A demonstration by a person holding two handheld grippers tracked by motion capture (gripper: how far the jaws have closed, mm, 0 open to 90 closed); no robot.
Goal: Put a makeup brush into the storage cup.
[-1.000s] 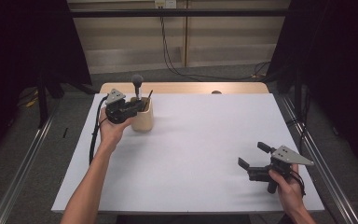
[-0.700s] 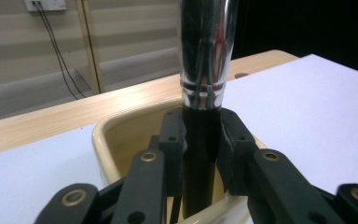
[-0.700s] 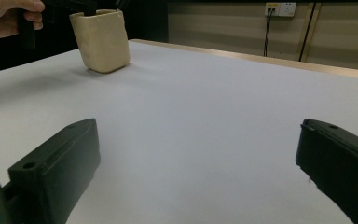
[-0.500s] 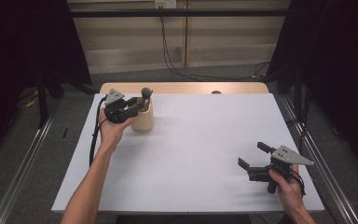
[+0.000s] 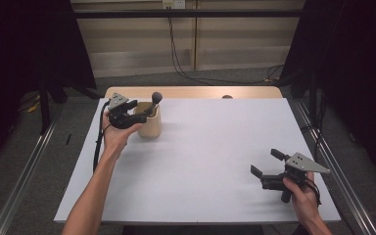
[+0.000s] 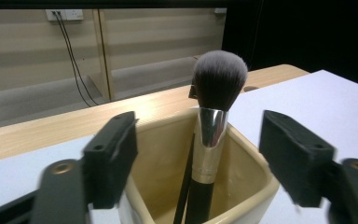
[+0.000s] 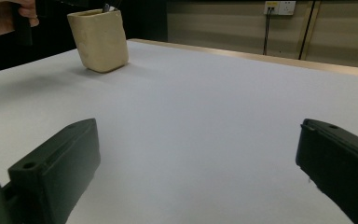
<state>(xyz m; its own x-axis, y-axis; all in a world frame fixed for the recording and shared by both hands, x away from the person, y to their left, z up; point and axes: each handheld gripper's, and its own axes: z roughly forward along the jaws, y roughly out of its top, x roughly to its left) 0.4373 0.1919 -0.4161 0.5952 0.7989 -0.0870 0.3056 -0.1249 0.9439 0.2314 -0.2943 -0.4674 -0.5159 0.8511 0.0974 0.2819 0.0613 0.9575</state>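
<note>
Release step: the left gripper (image 6: 200, 154), jaws just spread clear of the black-handled, grey-bristled makeup brush (image 6: 212, 135) standing in the cream ceramic cup (image 5: 149, 122), needed next to withdraw; the right gripper (image 5: 269, 169) rested open.

White rectangular table top (image 5: 210, 161), light wooden strip along its far edge (image 5: 196, 92), black cables hanging down the far wall (image 5: 176, 54), white wall socket far above (image 5: 173, 4), grey floor rails left and right (image 5: 24, 161)

The cream cup (image 6: 242, 186) looks like glazed ceramic, smooth with a soft sheen. The brush (image 6: 212, 135) has soft grey bristles, a polished metal ferrule and a glossy black handle. The bench (image 5: 200, 161) top is matt white, edged in pale wood.
</note>
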